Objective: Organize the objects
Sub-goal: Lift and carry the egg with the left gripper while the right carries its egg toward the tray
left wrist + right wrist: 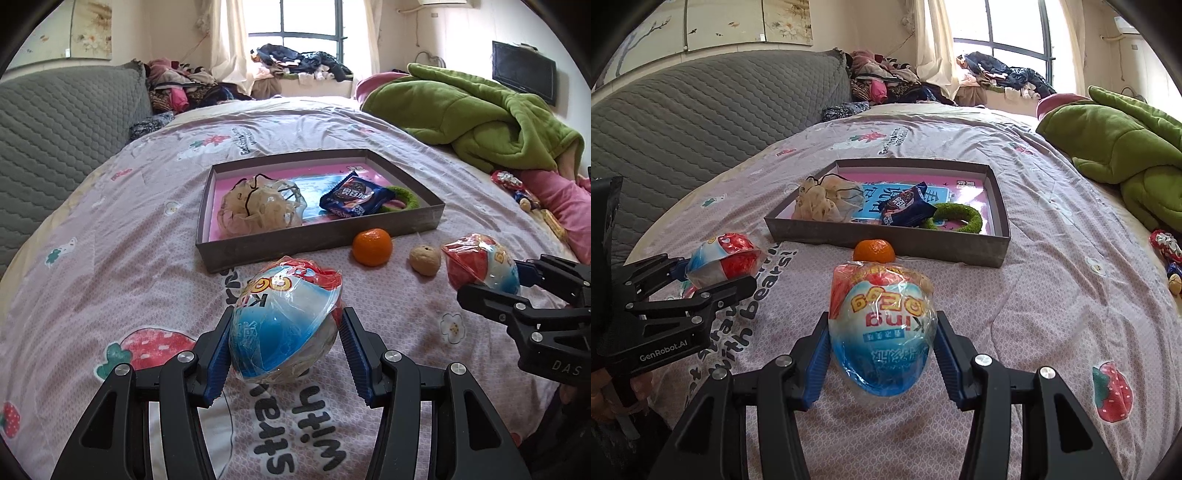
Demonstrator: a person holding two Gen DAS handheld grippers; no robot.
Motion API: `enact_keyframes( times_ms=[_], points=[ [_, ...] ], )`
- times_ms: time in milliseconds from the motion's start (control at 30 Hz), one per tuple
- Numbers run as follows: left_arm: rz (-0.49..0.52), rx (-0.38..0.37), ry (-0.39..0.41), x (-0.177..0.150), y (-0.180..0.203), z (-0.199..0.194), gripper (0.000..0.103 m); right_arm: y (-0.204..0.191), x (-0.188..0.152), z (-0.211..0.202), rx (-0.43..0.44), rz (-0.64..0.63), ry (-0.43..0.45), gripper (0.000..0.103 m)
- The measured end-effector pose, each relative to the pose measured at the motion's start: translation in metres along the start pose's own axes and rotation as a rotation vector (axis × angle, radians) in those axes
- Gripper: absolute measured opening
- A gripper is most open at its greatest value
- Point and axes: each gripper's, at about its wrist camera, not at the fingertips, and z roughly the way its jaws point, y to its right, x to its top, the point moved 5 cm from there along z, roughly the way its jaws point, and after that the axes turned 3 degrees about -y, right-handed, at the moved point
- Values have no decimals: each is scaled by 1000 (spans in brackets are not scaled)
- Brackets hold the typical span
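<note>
two wrapped toy eggs, clamped one per hand-held gripper, left [284, 354] and right [881, 354], carried above the bed [110, 258] toward the shallow box [236, 254] for sorting.

A lived-in home bedroom. A bed [110, 229] with a pink strawberry-print sheet fills the view, backed by a grey quilted headboard [62, 125]. A crumpled green blanket [472, 114] lies on it. Clothes [299, 62] are heaped on the ledge below a curtained window [308, 18], and a wall-mounted screen [522, 72] hangs nearby.
</note>
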Motion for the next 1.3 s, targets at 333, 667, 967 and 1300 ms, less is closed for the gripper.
enact_keyframes(
  times_ms=[333,667,967,1300],
  points=[
    [-36,-21,0,2,9,-8,56,2,7,-8,9,-2,32,52],
    [-41,-34,43,22,16,-16,56,9,35,-19,3,-20,92,52],
    [-54,-30,81,52,15,-23,56,15,63,-29,3,-21,145,52],
    [-62,-15,103,76,10,-22,56,22,95,-28,-16,-42,178,52]
  ],
)
